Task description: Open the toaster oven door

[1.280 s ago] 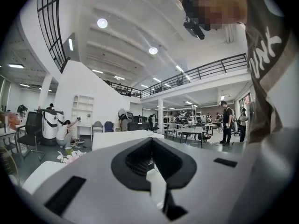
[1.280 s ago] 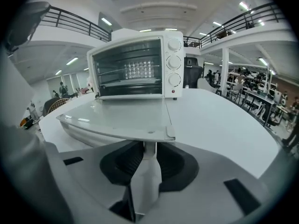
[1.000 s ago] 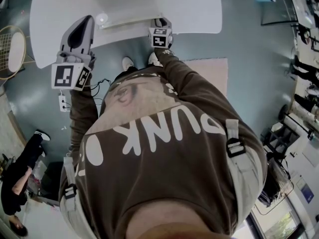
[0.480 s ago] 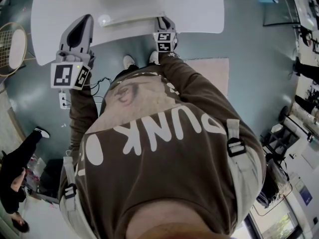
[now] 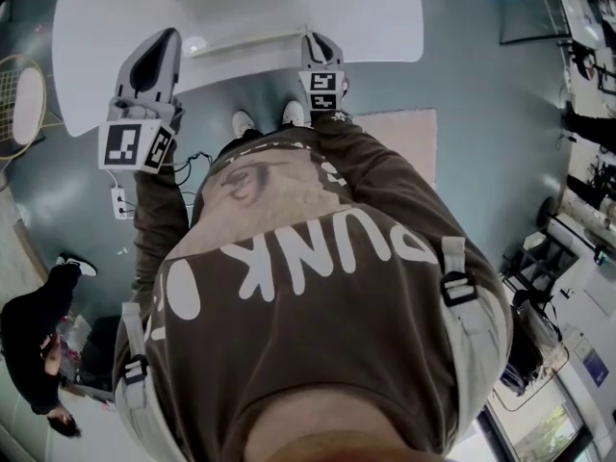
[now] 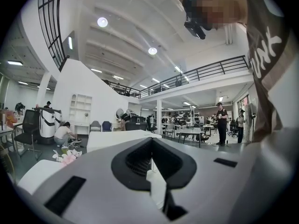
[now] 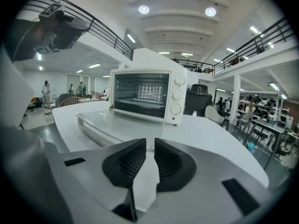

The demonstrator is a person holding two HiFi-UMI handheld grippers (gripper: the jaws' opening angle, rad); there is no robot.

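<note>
A white toaster oven [image 7: 145, 94] stands on the white table [image 7: 205, 139], its glass door [image 7: 117, 122] hanging open and lying flat toward me. In the head view the door [image 5: 250, 38] shows as a pale slab near the table's front edge. My right gripper [image 7: 149, 146] hovers just in front of the door's right corner, apart from it; its jaws are closing to a narrow slit with nothing between them. The head view shows the right gripper [image 5: 316, 41] over the table edge. My left gripper [image 5: 168, 37] is held up at the left, shut and empty, pointing away from the oven [image 6: 152, 143].
The table [image 5: 385, 17] ends in a rounded front edge above the grey floor. A woven round chair [image 5: 19, 94] stands at the far left, a pink rug [image 5: 404, 142] at the right, a power strip [image 5: 117, 200] on the floor. A person [image 5: 38, 354] sits at the lower left.
My right gripper has drawn back from the open door toward my body. The left gripper has stayed in place. The person at the lower left has shifted.
</note>
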